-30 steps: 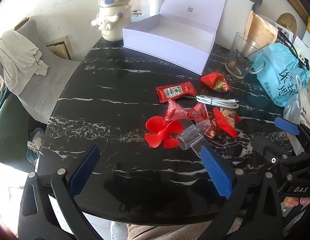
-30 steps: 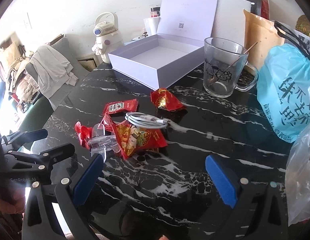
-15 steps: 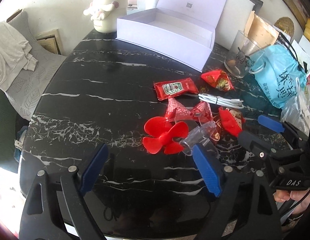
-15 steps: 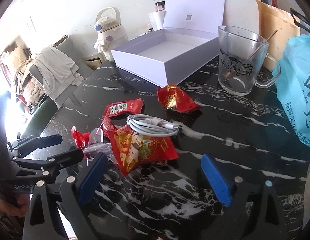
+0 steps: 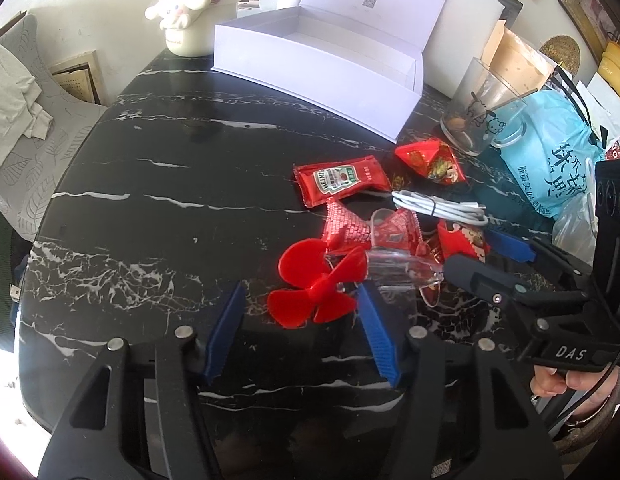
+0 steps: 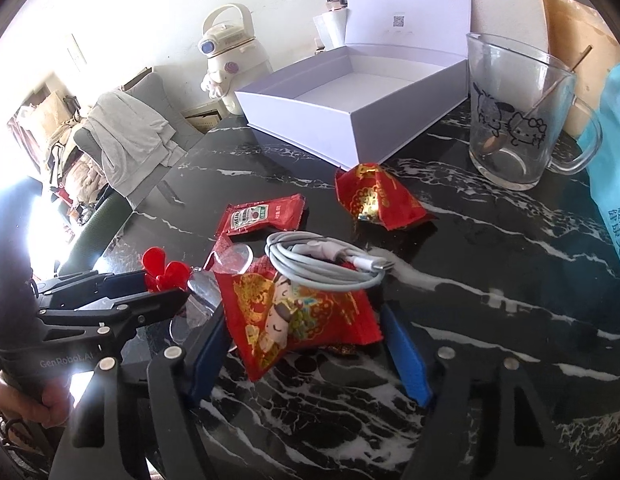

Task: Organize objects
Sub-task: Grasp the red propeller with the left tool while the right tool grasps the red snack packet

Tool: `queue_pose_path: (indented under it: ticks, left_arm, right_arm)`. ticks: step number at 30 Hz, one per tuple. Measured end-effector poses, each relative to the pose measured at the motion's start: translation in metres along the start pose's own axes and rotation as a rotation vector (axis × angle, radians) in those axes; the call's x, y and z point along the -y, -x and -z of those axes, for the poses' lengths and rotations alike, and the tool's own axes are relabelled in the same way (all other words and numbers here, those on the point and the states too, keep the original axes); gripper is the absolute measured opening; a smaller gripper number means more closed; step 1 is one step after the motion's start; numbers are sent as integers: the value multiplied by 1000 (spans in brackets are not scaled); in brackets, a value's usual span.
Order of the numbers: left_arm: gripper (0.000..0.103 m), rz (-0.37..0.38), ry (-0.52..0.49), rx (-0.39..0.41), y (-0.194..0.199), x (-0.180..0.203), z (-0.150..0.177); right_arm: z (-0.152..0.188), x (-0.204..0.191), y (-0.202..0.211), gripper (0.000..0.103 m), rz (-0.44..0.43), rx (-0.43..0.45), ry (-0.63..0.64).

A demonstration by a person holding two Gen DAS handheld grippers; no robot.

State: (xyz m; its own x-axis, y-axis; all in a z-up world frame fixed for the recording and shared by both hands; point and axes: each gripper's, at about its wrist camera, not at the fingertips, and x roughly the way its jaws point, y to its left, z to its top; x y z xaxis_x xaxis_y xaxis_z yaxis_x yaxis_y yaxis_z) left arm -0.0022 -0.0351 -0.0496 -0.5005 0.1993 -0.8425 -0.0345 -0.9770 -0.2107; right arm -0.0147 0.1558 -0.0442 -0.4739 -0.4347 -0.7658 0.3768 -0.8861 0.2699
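Clutter is heaped just in front of the open white cardboard box [image 6: 349, 108]. The red plastic propeller fan [image 5: 313, 288] lies between the closing pads of the left hand-held gripper [image 5: 302, 320], unpinched; the red printed snack packet [image 6: 294, 316] likewise within the right hand-held gripper [image 6: 306, 344]. The coiled white cable [image 6: 325, 264] resting on the packet may be dragged along. The glossy black marble worktop [image 5: 170, 160] is likely slippery. A draped chair [image 6: 126, 136] stands beyond.

A red ketchup sachet [image 5: 341, 178] is showing "HEINZ" on its label. The right gripper [image 5: 505, 258] is bearing "DAS" in white on its black body, and the left gripper [image 6: 166, 294] is carrying "GenRobot.AI" on its side.
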Motion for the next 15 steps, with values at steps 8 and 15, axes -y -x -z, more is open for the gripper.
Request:
queue_pose_path:
  ticks: [8, 15]
  left_arm:
    - [37, 38, 9, 19, -2, -2, -2]
    - [27, 74, 19, 27, -2, -2, -3]
  right_arm:
    - [0, -2, 8, 56, -16, 45, 19]
    - [3, 1, 12, 47, -25, 60, 20]
